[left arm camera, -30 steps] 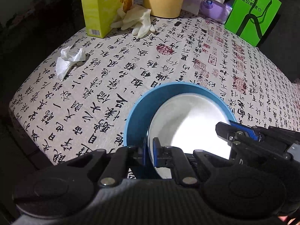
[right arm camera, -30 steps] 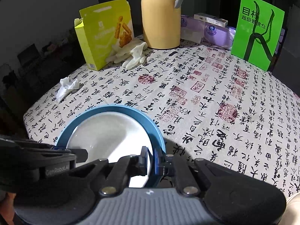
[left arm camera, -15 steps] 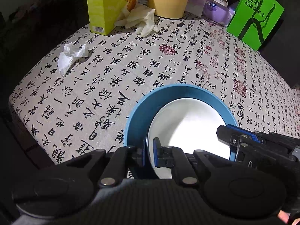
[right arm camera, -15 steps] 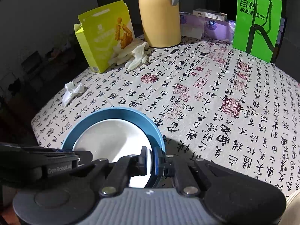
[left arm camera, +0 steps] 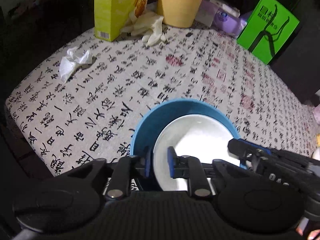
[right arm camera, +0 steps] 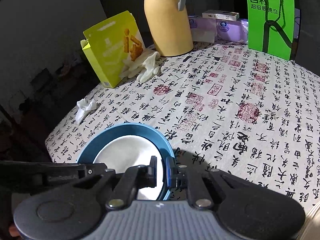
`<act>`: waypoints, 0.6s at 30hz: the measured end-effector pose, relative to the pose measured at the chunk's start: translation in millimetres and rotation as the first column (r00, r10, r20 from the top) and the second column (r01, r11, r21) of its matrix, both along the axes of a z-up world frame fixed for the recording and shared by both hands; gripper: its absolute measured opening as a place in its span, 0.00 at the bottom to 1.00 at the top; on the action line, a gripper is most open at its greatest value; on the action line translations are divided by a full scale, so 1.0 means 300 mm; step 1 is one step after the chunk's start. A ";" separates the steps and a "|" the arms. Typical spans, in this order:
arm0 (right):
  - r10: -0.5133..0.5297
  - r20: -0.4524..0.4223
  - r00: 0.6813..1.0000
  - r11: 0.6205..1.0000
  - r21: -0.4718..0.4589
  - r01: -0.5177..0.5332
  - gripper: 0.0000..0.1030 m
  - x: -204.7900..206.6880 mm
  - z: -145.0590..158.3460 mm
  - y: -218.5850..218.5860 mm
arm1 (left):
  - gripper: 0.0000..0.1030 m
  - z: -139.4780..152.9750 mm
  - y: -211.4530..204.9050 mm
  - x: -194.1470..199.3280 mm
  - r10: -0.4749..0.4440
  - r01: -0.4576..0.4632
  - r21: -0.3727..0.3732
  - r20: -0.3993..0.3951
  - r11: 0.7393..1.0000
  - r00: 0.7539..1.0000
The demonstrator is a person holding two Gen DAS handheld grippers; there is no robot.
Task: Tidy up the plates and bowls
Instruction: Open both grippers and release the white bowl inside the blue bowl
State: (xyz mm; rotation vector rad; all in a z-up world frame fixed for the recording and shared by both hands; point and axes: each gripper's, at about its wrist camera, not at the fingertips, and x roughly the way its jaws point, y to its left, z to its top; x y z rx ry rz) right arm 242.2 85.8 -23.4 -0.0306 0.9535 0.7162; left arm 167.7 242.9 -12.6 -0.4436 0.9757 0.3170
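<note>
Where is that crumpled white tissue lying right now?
In both views the crumpled tissue lies on the calligraphy tablecloth near its left edge, between the blue bowl and the yellow-green snack box.

Calligraphy tablecloth [right arm camera: 230,108] across centre of frame. Yellow box [right arm camera: 114,50] upper left, gloves [right arm camera: 144,68] against its base. Tan jug [right arm camera: 167,20] top centre. Purple packs [right arm camera: 226,30] right of jug. Green bag [right arm camera: 270,18] upper right. Crumpled tissue [left arm camera: 75,63] at left edge.
</note>
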 end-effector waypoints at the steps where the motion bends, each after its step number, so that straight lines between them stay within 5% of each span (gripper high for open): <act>1: 0.001 0.004 1.000 1.000 -0.002 -0.001 0.10 0.000 0.000 0.002 | 0.26 0.013 -0.002 -0.007 0.000 0.000 0.005 0.016 1.000 1.000; 5: 0.010 0.045 0.999 0.999 -0.046 -0.008 0.07 -0.017 0.001 0.021 | 0.34 0.053 -0.004 -0.026 0.002 -0.003 0.017 0.059 1.000 0.998; 12: 0.049 0.090 0.995 0.990 -0.139 -0.036 0.04 -0.039 -0.015 0.064 | 0.62 0.069 0.008 -0.075 0.014 -0.021 0.051 0.124 0.998 0.992; 18: 0.047 0.104 0.993 0.988 -0.153 -0.030 0.04 -0.041 -0.013 0.080 | 0.59 0.031 0.054 -0.095 0.047 -0.053 0.051 0.118 0.997 0.992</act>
